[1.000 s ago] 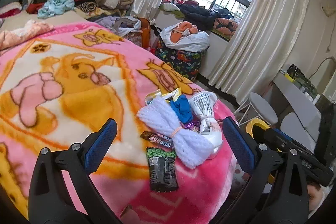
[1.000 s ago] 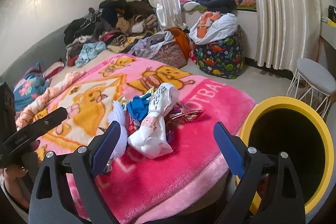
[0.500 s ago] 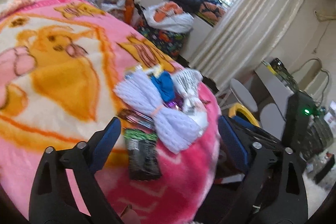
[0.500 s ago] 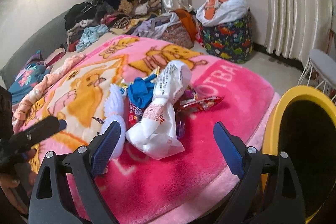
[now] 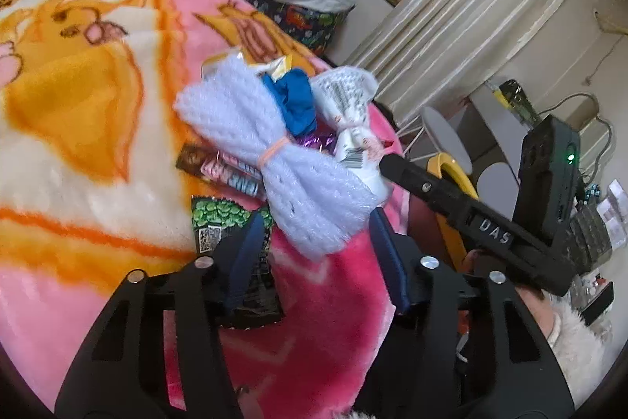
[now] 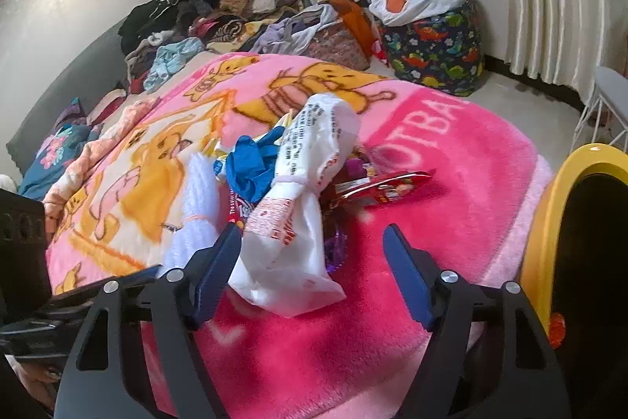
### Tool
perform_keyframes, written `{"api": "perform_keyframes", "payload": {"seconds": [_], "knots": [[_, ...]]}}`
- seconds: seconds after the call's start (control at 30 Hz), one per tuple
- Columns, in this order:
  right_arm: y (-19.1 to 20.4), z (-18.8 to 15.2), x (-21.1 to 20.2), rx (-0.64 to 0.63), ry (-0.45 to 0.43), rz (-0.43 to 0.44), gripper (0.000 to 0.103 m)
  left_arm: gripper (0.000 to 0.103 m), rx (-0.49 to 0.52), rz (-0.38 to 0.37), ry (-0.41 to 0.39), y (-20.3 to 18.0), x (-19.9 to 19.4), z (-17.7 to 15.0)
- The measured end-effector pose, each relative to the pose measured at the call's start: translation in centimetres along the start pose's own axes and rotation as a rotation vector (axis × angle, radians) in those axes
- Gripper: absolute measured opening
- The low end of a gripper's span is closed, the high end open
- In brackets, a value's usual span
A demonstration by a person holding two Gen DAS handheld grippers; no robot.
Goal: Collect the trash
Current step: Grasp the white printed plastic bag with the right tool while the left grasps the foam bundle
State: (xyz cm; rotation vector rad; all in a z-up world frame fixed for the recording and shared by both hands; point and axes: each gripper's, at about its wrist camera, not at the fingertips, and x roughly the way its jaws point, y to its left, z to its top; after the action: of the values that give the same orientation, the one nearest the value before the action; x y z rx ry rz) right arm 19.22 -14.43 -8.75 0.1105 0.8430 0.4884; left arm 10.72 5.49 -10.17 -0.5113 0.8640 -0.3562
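Note:
A heap of trash lies on the pink cartoon blanket (image 5: 70,97) near the bed's corner. It holds a white foam net bundle (image 5: 274,148) tied with an orange band, a blue scrap (image 5: 294,101), a white printed plastic bag (image 6: 302,191), a green-and-black snack wrapper (image 5: 231,222), a red wrapper (image 6: 380,189) and other small wrappers. My left gripper (image 5: 318,250) is open, its jaws on either side of the foam net's near end. My right gripper (image 6: 314,269) is open around the near end of the white bag. A yellow-rimmed bin (image 6: 549,242) stands by the bed at right.
Piles of clothes (image 6: 219,2) cover the far end of the bed. A dinosaur-print hamper (image 6: 435,50) stands by the curtained window. A white stool (image 6: 604,97) is on the floor past the bin. The right gripper's body (image 5: 490,222) crosses the left wrist view.
Both grippers have moved forward and down to the trash heap. The left one's jaws have narrowed around the foam net. The right one now straddles the white bag.

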Motion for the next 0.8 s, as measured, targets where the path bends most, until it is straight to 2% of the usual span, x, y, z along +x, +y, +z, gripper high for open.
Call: {"api": "perform_keyframes", "payload": {"seconds": [0.13, 0.23, 0.37, 0.57, 0.7, 0.8], "knots": [[0.3, 0.3, 0.5, -0.008, 0.009, 0.026, 0.068, 0.032, -0.007, -0.003, 0.025, 0.3, 0.7, -0.1], [0.6, 0.5, 0.9, -0.018, 0.024, 0.038, 0.064, 0.031, -0.002, 0.003, 0.044, 0.3, 1.3, -0.1], [0.9, 0.8, 1.6, -0.009, 0.049, 0.061, 0.060, 0.022, 0.000, 0.009, 0.058, 0.2, 1.6, -0.5], [1.0, 0.4, 2.3, -0.005, 0.087, 0.083, 0.040, 0.012, 0.016, 0.012, 0.059, 0.1, 1.7, -0.4], [0.5, 0.4, 0.9, 0.015, 0.039, 0.090, 0.038, 0.002, 0.042, 0.008, 0.040, -0.5, 1.3, -0.3], [0.0, 0.4, -0.5, 0.043, 0.004, 0.107, 0.038, 0.002, 0.056, -0.004, 0.027, -1.0, 0.8, -0.2]]}}
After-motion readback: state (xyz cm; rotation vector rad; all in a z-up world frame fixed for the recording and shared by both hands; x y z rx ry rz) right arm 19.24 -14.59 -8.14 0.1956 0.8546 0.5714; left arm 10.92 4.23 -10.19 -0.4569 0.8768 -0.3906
